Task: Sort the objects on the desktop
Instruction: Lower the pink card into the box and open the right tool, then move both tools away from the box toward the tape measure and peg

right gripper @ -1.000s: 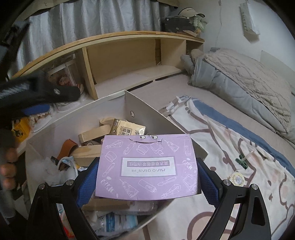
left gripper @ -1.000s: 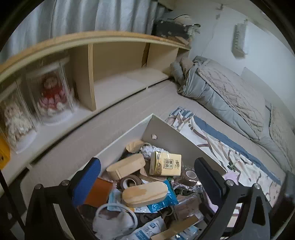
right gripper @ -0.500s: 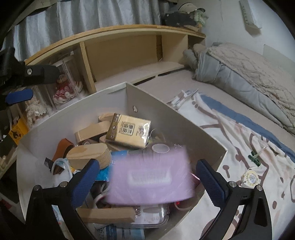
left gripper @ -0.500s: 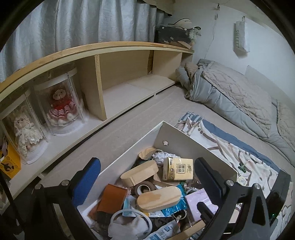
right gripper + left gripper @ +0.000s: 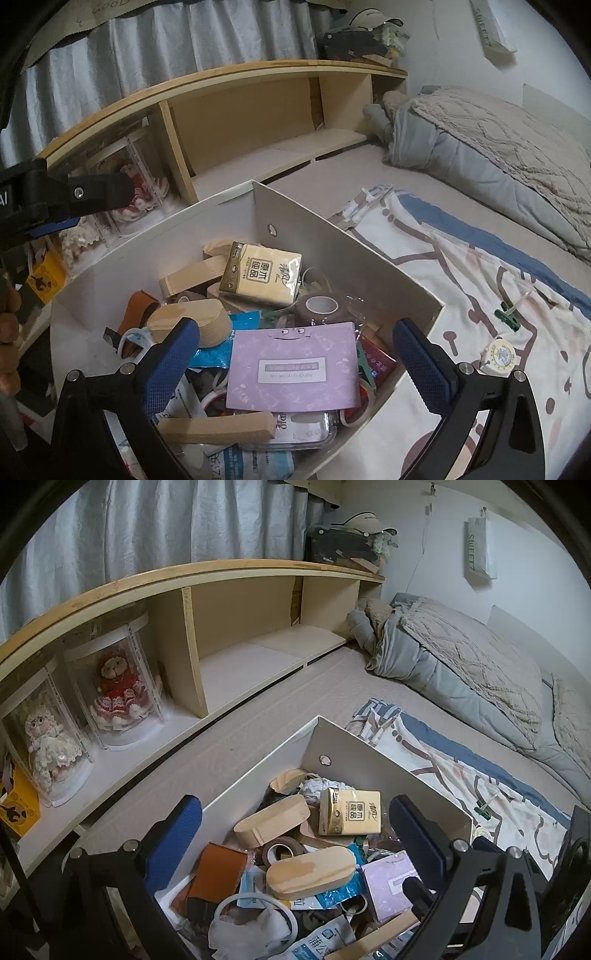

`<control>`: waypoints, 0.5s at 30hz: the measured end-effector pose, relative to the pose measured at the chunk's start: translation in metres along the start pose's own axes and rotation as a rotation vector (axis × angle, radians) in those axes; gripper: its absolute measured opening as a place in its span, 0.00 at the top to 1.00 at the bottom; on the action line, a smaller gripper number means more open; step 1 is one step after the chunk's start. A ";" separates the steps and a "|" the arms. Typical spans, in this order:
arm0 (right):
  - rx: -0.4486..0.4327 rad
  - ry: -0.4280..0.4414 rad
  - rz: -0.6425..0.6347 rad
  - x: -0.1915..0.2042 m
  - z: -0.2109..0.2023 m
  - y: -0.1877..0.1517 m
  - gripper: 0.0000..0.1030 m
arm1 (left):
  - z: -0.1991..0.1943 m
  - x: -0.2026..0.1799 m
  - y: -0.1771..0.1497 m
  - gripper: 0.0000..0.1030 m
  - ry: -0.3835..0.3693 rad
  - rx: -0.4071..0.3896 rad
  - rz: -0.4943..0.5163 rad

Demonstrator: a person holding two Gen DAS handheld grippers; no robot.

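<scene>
A white box on the bed is full of clutter. A purple packet lies flat on top of the pile. My right gripper hovers over it, open, pads apart from it. Also in the box are a yellow tissue pack, oval wooden boxes, brown tape rolls and a brown leather case. My left gripper is open above the box with nothing between its fingers.
A wooden shelf runs behind the box, with two cased dolls at its left. A patterned cloth right of the box carries a green clip and a round tin. A grey quilt lies beyond.
My right gripper let go of the purple packet; it dropped from between the fingers onto the pile in the box. The left gripper's view tilted up slightly.
</scene>
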State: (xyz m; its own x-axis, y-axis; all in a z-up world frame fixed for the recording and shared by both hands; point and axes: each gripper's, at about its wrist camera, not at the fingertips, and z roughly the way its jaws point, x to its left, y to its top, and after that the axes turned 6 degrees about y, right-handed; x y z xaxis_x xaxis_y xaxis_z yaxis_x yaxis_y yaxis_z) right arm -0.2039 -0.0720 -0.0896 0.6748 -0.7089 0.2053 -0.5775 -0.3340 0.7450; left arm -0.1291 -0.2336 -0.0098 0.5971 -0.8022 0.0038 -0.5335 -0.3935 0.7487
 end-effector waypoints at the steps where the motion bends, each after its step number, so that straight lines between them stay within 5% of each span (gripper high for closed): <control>1: 0.000 -0.003 0.003 -0.001 0.000 0.000 0.00 | 0.000 0.000 0.000 0.01 -0.001 0.001 0.000; 15: -0.068 -0.041 0.026 -0.021 -0.032 0.009 0.00 | -0.006 -0.018 -0.001 0.01 -0.002 -0.035 0.025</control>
State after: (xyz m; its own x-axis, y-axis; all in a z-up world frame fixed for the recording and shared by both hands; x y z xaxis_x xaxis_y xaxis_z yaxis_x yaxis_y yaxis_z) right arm -0.2089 -0.0406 -0.0670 0.6396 -0.7422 0.2001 -0.5610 -0.2727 0.7816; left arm -0.1356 -0.2163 -0.0063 0.5827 -0.8124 0.0212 -0.5266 -0.3577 0.7712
